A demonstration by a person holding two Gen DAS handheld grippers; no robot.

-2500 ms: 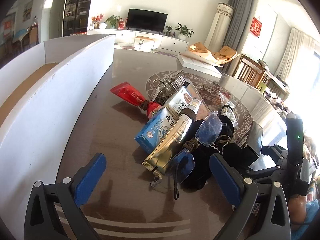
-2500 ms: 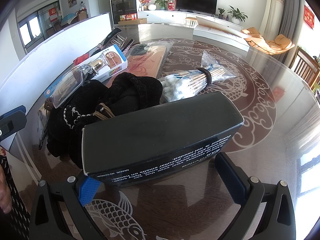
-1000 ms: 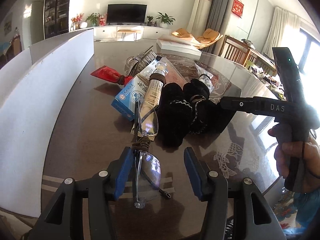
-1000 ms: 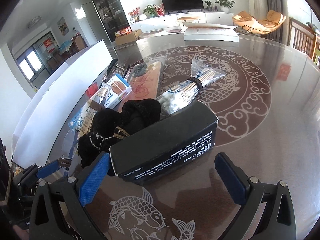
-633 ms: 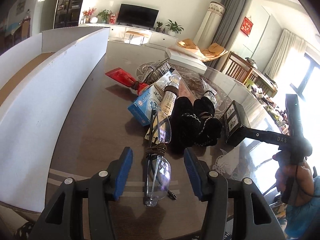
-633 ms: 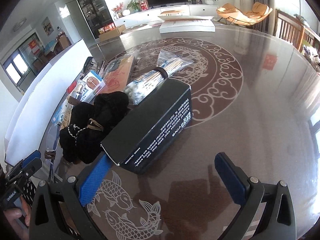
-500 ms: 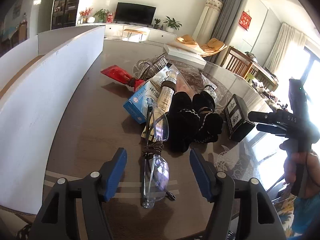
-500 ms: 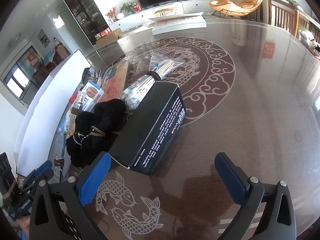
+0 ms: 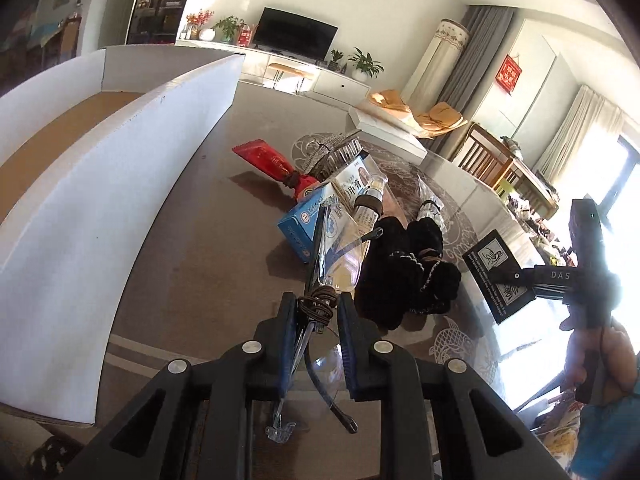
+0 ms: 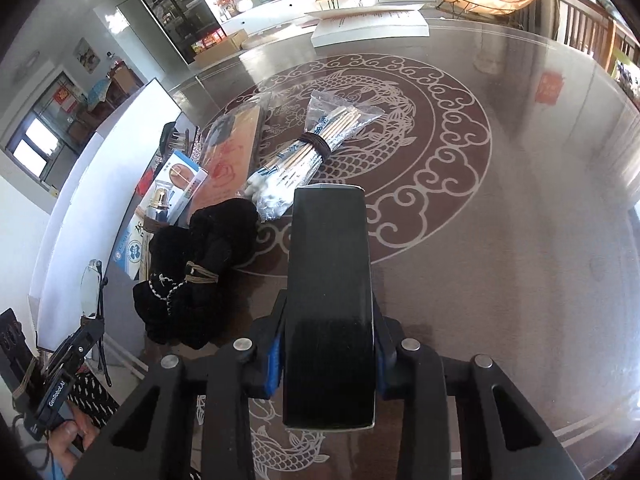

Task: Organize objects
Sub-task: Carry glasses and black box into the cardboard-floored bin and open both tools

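Note:
My left gripper [image 9: 318,312] is shut on clear safety glasses [image 9: 340,256], clamped at the twine-wrapped bridge and lifted over the table. My right gripper [image 10: 328,350] is shut on a black box [image 10: 330,280], held lengthwise between the blue pads; the box also shows in the left wrist view [image 9: 498,274]. A pile lies on the table: a black knit bundle [image 9: 404,272], a blue and white box [image 9: 320,216], a gold tube [image 9: 368,206], a red tube [image 9: 268,160] and a bag of cotton swabs [image 10: 304,156].
A large white cardboard box [image 9: 104,184] with a brown floor stands along the table's left side. The round glass table [image 10: 500,240] has a dragon pattern. A flat packet [image 10: 234,144] and a white box [image 10: 368,24] lie farther back. Chairs stand at the right.
Both grippers were open; the left has shut on the glasses and lifted them, and the right has shut on the black box and raised it off the table.

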